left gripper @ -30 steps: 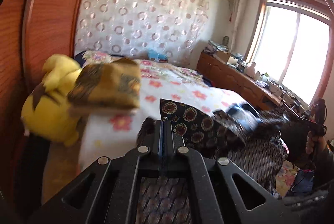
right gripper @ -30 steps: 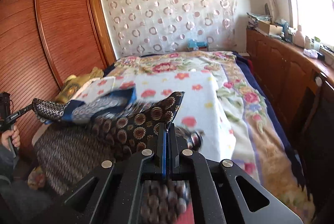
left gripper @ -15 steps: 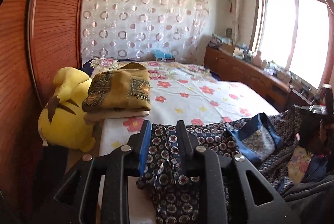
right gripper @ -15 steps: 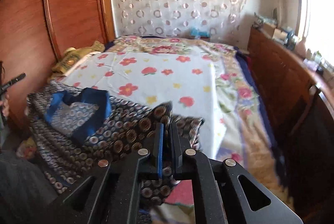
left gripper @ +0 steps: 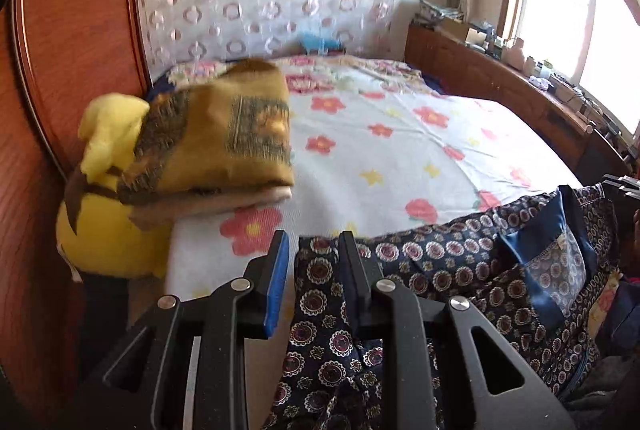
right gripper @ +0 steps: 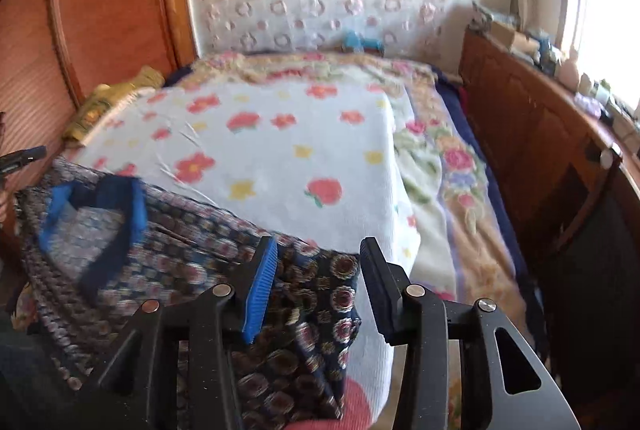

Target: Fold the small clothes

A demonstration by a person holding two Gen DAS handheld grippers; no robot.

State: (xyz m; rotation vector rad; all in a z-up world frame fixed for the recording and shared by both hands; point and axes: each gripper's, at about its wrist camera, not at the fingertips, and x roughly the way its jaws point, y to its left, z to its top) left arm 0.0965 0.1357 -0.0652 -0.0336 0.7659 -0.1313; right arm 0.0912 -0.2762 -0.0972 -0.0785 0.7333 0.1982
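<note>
The dark patterned garment is spread along the bed's near edge. The left tool is held open, cloth lying between its fingers. The right tool is spread wide over the garment's corner, at 6 o'clock.

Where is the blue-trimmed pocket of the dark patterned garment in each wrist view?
Left wrist: the blue-trimmed pocket sits lower right, on the dark patterned garment at the near edge of the bed.
Right wrist: the pocket sits lower left, blurred.
Shared landmark: the folded mustard cloth at the bed's left edge, small at mid-left in the right view.
</note>
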